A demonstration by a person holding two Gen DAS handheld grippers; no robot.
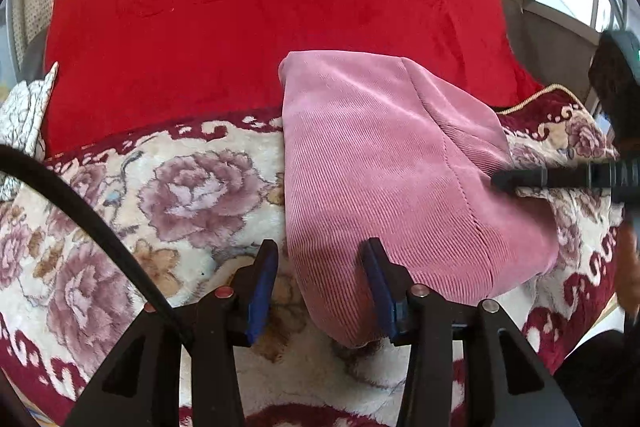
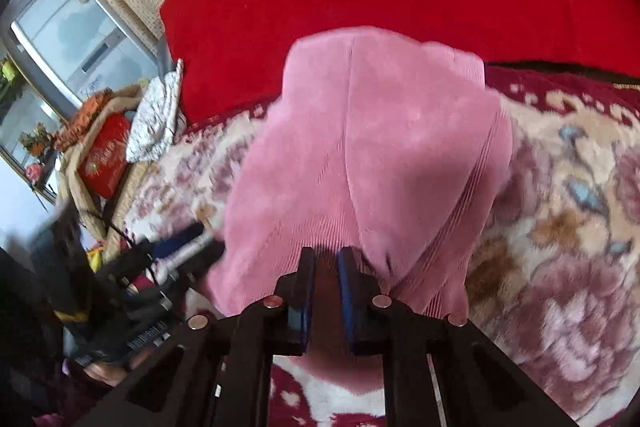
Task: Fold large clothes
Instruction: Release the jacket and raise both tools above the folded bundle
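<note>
A pink corduroy garment lies folded into a compact bundle on a floral cream-and-maroon blanket. My left gripper is open, its blue pads either side of the garment's near left edge, not closed on it. My right gripper shows at the right of the left wrist view, its fingers at the garment's right edge. In the right wrist view the right gripper has its pads close together with pink cloth between them. The right view is blurred by motion.
A red plush blanket lies behind the garment. A white patterned pillow sits at the left. A black cable crosses the left wrist view. A side table with a red box and a window stand at the left of the right wrist view.
</note>
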